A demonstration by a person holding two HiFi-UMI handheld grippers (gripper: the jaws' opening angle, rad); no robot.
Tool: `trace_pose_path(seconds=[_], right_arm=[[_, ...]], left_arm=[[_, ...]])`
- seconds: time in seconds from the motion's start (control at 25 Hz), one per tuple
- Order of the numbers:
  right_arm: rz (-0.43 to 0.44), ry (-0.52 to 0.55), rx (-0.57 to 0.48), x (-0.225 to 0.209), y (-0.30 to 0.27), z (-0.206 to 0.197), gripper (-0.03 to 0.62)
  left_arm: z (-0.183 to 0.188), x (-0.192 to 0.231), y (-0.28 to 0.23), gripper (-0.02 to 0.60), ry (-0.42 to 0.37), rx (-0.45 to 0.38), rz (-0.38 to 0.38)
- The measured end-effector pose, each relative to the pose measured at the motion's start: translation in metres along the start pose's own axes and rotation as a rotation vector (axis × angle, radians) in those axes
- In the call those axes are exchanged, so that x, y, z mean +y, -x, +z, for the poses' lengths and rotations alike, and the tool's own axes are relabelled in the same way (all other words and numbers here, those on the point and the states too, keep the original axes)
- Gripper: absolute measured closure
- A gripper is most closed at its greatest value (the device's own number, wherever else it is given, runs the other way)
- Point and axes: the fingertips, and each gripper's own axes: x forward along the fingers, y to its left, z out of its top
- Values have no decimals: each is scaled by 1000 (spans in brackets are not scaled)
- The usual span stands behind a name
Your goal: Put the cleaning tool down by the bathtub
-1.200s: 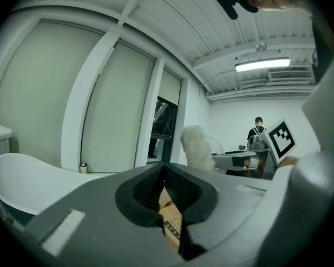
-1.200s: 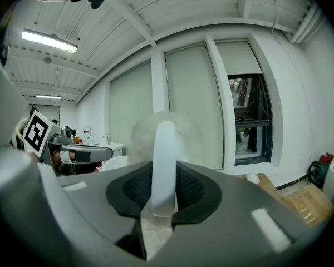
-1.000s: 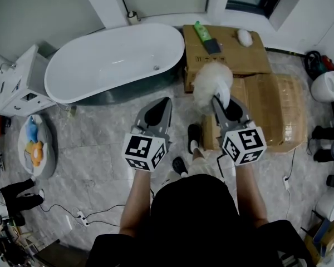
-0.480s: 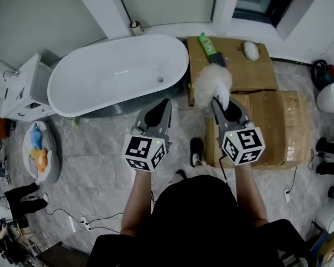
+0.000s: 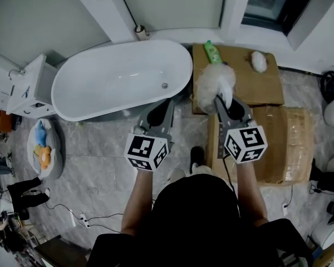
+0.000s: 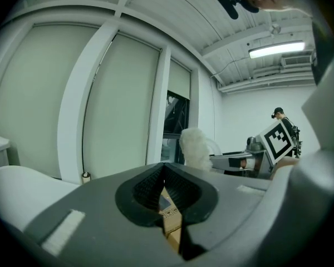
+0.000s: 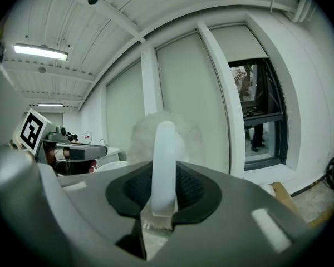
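The white bathtub (image 5: pixel 122 77) stands at the upper left of the head view, under the window wall. The cleaning tool is a fluffy white brush (image 5: pixel 213 85) on a pale plastic handle (image 7: pixel 164 166). My right gripper (image 5: pixel 225 107) is shut on that handle, and the fluffy head (image 7: pixel 142 141) sticks up past the jaws, over the edge of a cardboard box just right of the tub's end. My left gripper (image 5: pixel 161 111) hangs beside it near the tub's right end, shut with nothing held. In the left gripper view the brush (image 6: pixel 196 148) shows to the right.
Cardboard boxes (image 5: pixel 267 88) lie right of the tub, with a green bottle (image 5: pixel 213 52) and a white object (image 5: pixel 259 61) on the far one. A white cabinet (image 5: pixel 25 88) and a basket of toys (image 5: pixel 43 149) stand at the left. Cables run over the marble floor.
The tub and boxes have slid down and right in the head view as the person steps closer. Both grippers keep the same pose and the brush stays gripped.
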Motion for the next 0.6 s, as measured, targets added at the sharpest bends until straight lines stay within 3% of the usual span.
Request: trace_pose_path(seconds=[0.6], right_arm=[[27,-38,63,-44,-39,-23,503]], left_arm=[[-18,6,-49,583,23,60,29]])
